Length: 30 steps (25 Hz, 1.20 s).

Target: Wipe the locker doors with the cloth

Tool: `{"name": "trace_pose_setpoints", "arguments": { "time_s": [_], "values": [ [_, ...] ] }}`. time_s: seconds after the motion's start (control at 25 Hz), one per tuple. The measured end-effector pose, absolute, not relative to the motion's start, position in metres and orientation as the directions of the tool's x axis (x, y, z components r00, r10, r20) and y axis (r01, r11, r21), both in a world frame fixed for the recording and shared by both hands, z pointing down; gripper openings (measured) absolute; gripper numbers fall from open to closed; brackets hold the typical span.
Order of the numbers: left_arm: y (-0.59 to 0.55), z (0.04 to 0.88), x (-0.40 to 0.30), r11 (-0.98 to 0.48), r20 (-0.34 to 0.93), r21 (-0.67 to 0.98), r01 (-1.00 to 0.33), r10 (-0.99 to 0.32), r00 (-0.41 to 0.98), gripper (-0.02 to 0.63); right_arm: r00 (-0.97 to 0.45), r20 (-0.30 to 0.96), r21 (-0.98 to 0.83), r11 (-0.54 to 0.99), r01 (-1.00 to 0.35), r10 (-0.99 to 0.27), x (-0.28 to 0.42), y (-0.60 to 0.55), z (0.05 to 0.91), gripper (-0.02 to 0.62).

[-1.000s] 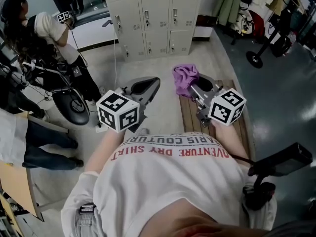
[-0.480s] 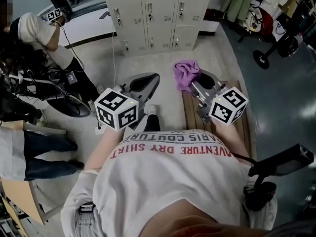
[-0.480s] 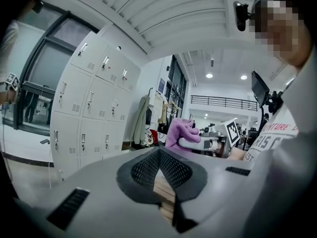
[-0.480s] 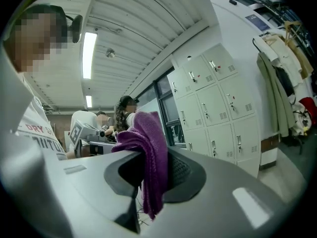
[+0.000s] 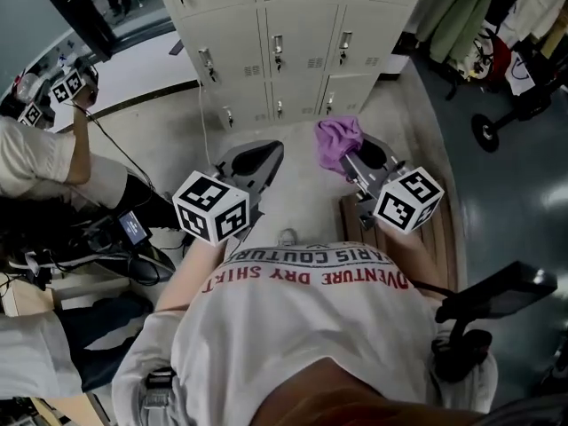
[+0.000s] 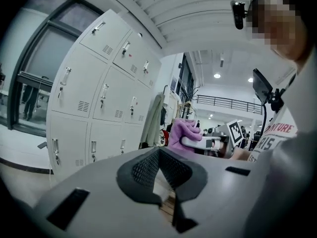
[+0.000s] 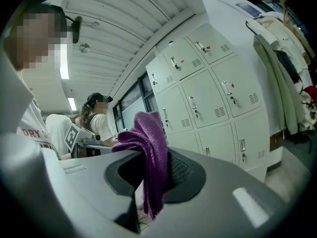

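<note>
The lockers (image 5: 293, 43) are filling more of the head view at 12 o'clock than a second ago, and the slatted surface (image 5: 444, 229) is sliding back toward 4 o'clock, so the wearer seems to be walking up to them. The two grippers are keeping the same pose in front of the chest. The right gripper (image 5: 355, 160) is clamping the cloth (image 5: 337, 140), a purple bunch that is sticking up above the jaws and trailing down between them, at about 1 o'clock from the view's centre. The left gripper (image 5: 264, 156) is pointing toward 12 o'clock with its jaws closed together and nothing between them. I judge that wiping is not yet starting: bare floor (image 5: 293, 185) is showing between the cloth and the bottom row of doors (image 5: 346, 91), so the cloth is hanging near them but not touching. The approach is what is being done now, and the cloth is already gripped and ready for a first pass. As for containers, every locker in sight is standing shut with its latch in place, so nothing inside any of them is showing. Coats (image 5: 461, 16) are hanging at 2 o'clock, just beside the locker bank, and another person (image 5: 44, 162) is working at 9 o'clock, well apart from the lockers.
</note>
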State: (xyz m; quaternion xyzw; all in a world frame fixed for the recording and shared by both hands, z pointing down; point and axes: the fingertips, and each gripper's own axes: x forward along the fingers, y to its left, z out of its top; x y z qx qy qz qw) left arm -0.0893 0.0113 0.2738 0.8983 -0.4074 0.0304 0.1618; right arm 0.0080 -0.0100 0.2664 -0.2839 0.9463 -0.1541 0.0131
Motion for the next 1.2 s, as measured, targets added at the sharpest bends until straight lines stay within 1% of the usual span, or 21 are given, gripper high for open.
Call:
{"name": "trace_pose_setpoints", "arguments": {
  "time_s": [0.2,0.32,0.44,0.84,1.2],
  "values": [
    [-0.083,0.254,-0.121,-0.624,0.162,0.227,-0.748,-0.733,0.661,0.0,-0.819,0.017,-0.28,0.784,-0.554,-0.573,-0.019,-0.103,0.245,0.057],
    [-0.12,0.251,-0.13,-0.634,0.139,0.208,-0.744,-0.734,0.665,0.0,-0.794,-0.047,-0.267,0.773,-0.575,-0.607,-0.021,-0.136,0.235,0.058],
    [-0.145,0.254,-0.132,-0.634,0.132,0.196,-0.748,-0.739,0.661,0.0,-0.79,-0.07,-0.27,0.774,-0.573,-0.609,-0.02,-0.159,0.236,0.058],
    [-0.23,0.281,-0.142,-0.622,0.163,0.23,-0.748,-0.733,0.66,0.001,-0.805,-0.007,-0.308,0.768,-0.562,-0.593,-0.034,-0.244,0.271,0.057],
    [-0.319,0.302,-0.152,-0.566,0.191,0.288,-0.773,-0.757,0.625,0.0,-0.856,0.051,-0.339,0.797,-0.5,-0.515,-0.056,-0.333,0.304,0.057]
  ]
}}
